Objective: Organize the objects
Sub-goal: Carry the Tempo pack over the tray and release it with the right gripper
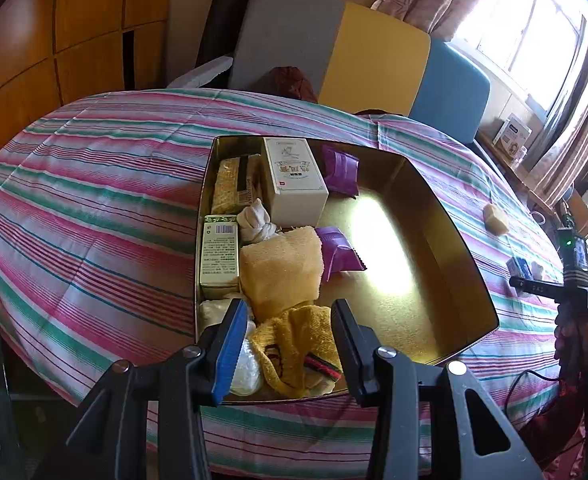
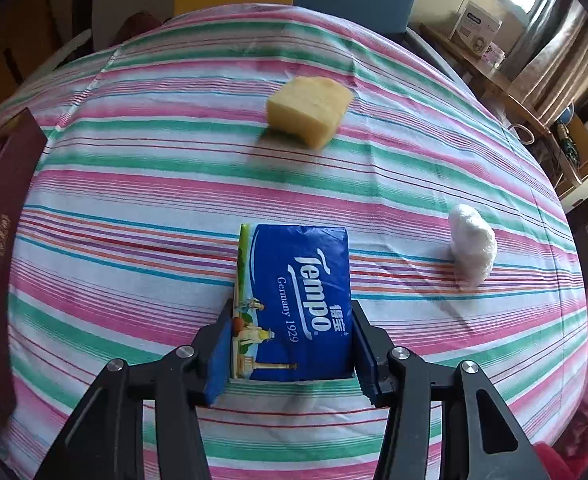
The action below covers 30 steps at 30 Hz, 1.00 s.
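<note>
The Tempo tissue pack [image 2: 297, 304] is clenched crosswise by the right tool [image 2: 292, 344], its long axis pointing forward above the bench [image 2: 134, 208]; the released left tool [image 1: 290, 344] is held over the gold tin [image 1: 445, 240].

Partly hidden behind the left gripper [image 1: 288, 322]: the yellow knitted cloth [image 1: 294, 344] and a white plastic-wrapped bundle [image 1: 246, 368] in the near corner of the tin box [image 1: 445, 216]. Cut off by the left edge of the right wrist view: a dark red box [image 2: 2, 216]. Covered at its near end by the right gripper [image 2: 292, 318]: the tissue pack [image 2: 294, 292]. Slightly blurred: the yellow sponge [image 2: 309, 110]. Too small to read: the print on the green-white carton [image 1: 218, 254].
</note>
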Each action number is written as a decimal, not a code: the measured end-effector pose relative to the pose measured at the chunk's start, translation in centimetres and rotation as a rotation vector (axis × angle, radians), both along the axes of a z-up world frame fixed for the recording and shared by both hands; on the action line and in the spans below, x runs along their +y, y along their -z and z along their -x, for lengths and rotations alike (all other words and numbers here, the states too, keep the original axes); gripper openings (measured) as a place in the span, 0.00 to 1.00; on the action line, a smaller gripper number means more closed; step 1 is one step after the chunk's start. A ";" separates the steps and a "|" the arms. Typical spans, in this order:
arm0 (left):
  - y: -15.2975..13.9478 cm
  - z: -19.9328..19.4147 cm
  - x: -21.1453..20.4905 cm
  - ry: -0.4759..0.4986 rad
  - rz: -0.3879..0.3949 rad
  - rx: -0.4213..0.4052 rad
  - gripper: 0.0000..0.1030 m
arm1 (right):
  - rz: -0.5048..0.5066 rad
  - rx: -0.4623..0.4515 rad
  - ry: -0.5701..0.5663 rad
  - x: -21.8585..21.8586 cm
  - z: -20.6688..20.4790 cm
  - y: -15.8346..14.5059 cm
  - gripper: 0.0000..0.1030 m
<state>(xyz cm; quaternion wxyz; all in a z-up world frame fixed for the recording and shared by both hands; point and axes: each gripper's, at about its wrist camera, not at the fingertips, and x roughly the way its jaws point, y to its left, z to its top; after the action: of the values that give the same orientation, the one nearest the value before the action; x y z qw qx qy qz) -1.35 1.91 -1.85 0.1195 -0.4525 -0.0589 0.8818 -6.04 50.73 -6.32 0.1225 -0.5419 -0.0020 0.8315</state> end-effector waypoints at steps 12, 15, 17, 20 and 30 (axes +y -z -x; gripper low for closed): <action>0.6 0.0 -0.7 -0.012 -0.015 -0.013 0.42 | 0.132 0.138 -0.149 -9.5 -0.8 -7.5 0.51; 0.6 0.0 -0.8 -0.012 -0.020 -0.013 0.42 | 0.169 0.158 -0.223 -12.8 -0.7 -9.4 0.51; 0.7 -0.1 -0.9 -0.015 -0.026 -0.013 0.42 | 0.198 0.160 -0.287 -15.4 -0.4 -10.4 0.51; 0.7 0.0 -1.4 -0.024 -0.031 -0.012 0.42 | 0.234 0.149 -0.375 -19.5 0.5 -11.0 0.51; 1.0 0.3 -3.6 -0.075 -0.053 -0.029 0.42 | 0.226 0.026 -0.476 -28.2 5.0 -7.5 0.51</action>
<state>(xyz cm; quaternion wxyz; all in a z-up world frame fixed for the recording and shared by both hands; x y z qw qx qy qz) -1.69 -1.68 -2.85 0.0975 -0.4592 -0.1007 0.8772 -11.03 22.50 1.21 -0.1379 -0.5259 -0.0348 0.8386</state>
